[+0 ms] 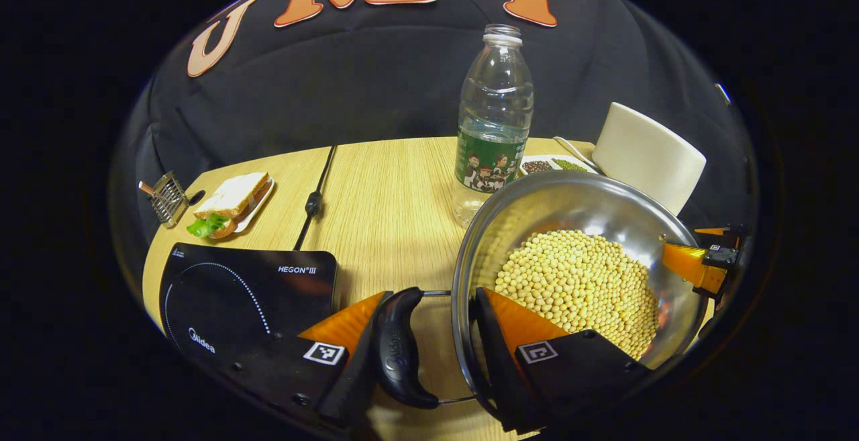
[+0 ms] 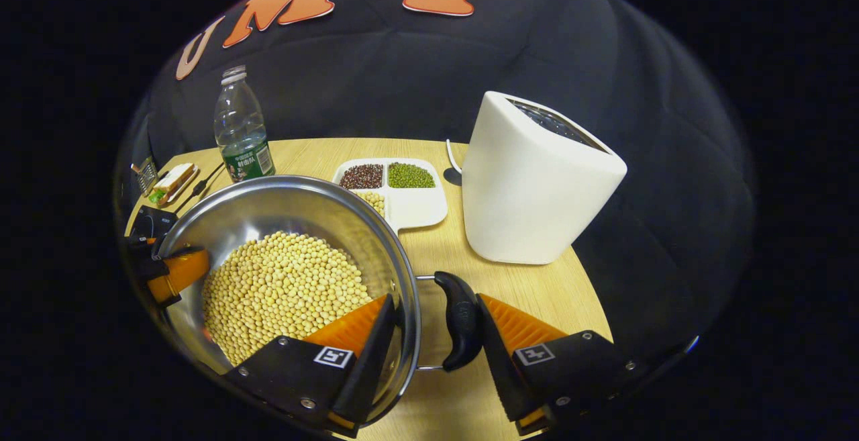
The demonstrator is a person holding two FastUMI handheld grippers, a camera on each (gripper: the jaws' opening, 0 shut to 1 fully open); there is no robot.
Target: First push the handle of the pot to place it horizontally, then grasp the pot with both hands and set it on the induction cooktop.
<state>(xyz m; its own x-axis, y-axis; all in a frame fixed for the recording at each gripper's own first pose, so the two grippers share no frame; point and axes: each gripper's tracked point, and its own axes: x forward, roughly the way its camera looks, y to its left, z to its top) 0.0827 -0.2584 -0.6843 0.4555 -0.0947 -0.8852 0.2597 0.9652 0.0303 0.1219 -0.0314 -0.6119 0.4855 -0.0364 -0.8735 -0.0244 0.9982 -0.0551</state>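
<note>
Left gripper [image 1: 429, 354] and right gripper [image 2: 436, 333] each straddle pot wall plus black side handle, jaws part-open, clamp uncertain; round steel pot of yellow soybeans [image 1: 577, 273] sits right of black induction cooktop [image 1: 248, 293]

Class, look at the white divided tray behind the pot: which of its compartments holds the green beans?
On the divided tray, the far compartment on the side toward the white container holds the green beans; its far neighbour holds dark reddish beans.
</note>
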